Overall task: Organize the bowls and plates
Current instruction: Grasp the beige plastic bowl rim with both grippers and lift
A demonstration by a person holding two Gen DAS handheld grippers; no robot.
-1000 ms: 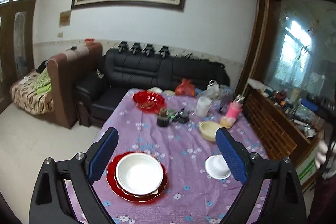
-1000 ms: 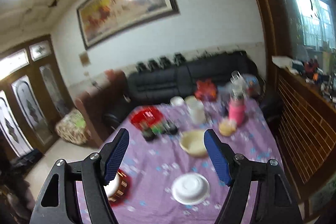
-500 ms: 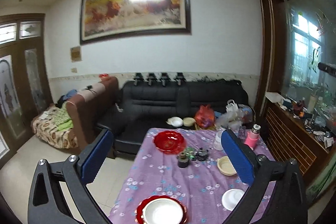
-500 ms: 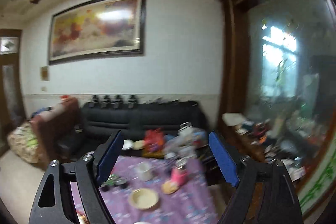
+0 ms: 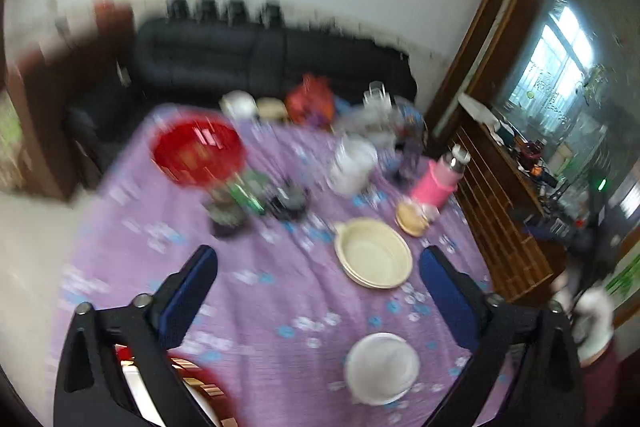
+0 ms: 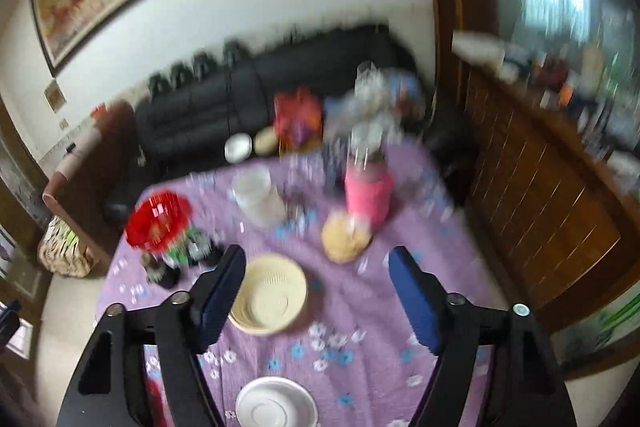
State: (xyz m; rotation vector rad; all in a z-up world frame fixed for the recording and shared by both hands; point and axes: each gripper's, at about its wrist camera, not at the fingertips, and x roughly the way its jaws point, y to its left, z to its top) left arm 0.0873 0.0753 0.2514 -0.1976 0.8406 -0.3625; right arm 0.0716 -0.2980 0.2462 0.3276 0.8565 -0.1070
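Observation:
Both views are blurred. A cream bowl sits on the purple floral tablecloth, also in the right wrist view. A small white dish lies near the front edge, also in the right wrist view. A red plate with a white bowl shows behind my left finger at the lower left. A red bowl stands at the far left. My left gripper is open and empty above the table. My right gripper is open and empty above the cream bowl's right side.
A pink bottle, a white jug, small jars and a small tan dish crowd the table's far half. A black sofa stands behind. A wooden cabinet runs along the right.
Both grippers have tilted back down from the wall and sofa toward the table top and moved closer over it. Both stay open.

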